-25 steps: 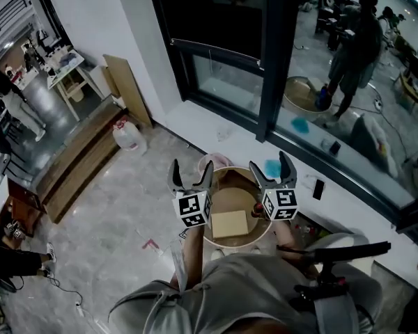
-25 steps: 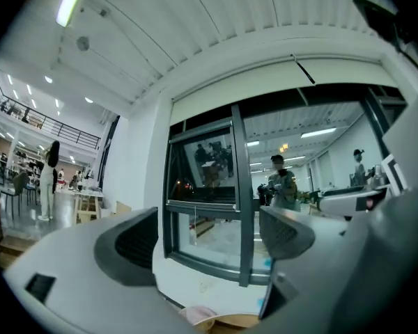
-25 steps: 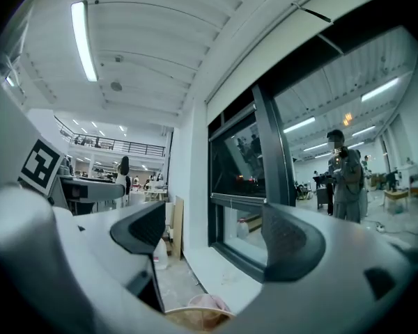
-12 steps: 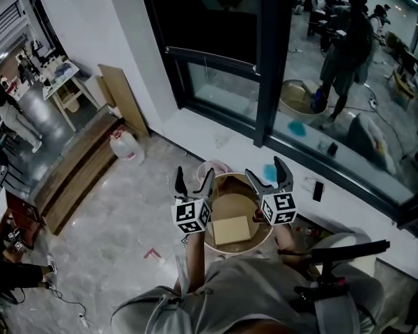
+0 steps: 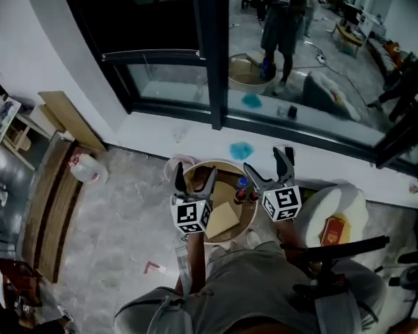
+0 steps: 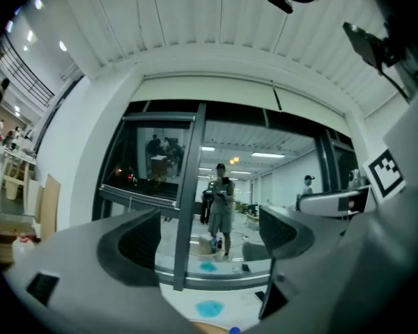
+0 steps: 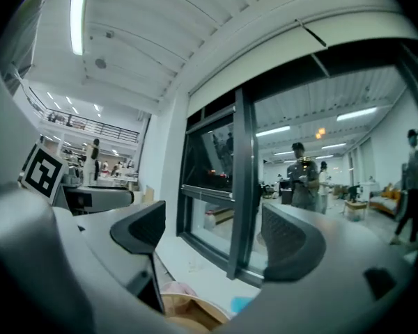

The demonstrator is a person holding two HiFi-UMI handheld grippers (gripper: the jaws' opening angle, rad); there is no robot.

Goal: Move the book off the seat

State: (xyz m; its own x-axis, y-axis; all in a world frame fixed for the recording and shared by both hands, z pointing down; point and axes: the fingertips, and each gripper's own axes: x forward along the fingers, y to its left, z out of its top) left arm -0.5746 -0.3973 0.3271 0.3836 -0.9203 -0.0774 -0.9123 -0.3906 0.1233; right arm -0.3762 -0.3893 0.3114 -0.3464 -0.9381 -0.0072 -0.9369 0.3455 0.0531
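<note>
Right gripper [image 7: 216, 239]: jaws apart, nothing between them. Window mullion [image 7: 240, 186] stands upright through the gap at centre frame. Marker cube [image 7: 40, 171] at left edge. Person [image 7: 303, 181] beyond the glass, right of centre. Seat rim [image 7: 188, 313] at bottom edge.

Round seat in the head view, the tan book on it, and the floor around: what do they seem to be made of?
Round seat: probably wood, going by its light brown, matte surface and raised rim.
Book: a paper or card cover, plain pale tan and dull, with no gloss showing.
Floor: likely stone or polished concrete, since it is mottled grey with a faint sheen. I cannot tell which.
</note>
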